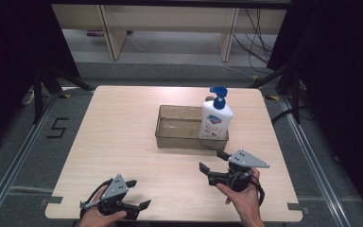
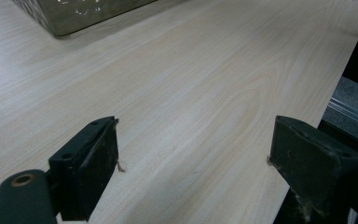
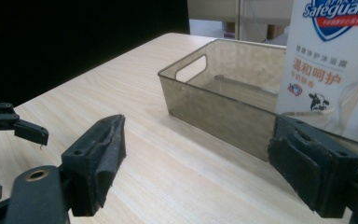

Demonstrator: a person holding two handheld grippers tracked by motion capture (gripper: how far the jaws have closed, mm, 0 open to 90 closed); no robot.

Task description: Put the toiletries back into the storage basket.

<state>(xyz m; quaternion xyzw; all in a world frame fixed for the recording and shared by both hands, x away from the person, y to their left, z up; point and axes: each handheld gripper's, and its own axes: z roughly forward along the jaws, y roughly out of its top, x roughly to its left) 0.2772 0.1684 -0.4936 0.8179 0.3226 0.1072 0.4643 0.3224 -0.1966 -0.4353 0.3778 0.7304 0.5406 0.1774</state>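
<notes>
A smoky translucent plastic bin (image 1: 179, 128) sits in the middle of the light wooden table (image 1: 118, 142). A white soap bottle with a blue pump (image 1: 216, 119) stands upright in the bin's right end. My right gripper (image 1: 212, 160) is open, held just in front of the bin near the bottle. Its view looks past its own jaws to the bin (image 3: 214, 105) and the bottle (image 3: 331, 70). My left gripper (image 1: 138, 193) is open near the table's front left edge, with nothing between its jaws. A corner of the bin (image 2: 74, 14) lies far ahead of it.
The table's front edge runs close under both hands. A black tape "5" (image 1: 56, 127) marks the floor at left. Black stand legs (image 1: 52, 80) flank the table, with cables (image 1: 260, 42) and wooden furniture legs (image 1: 113, 33) beyond its far side.
</notes>
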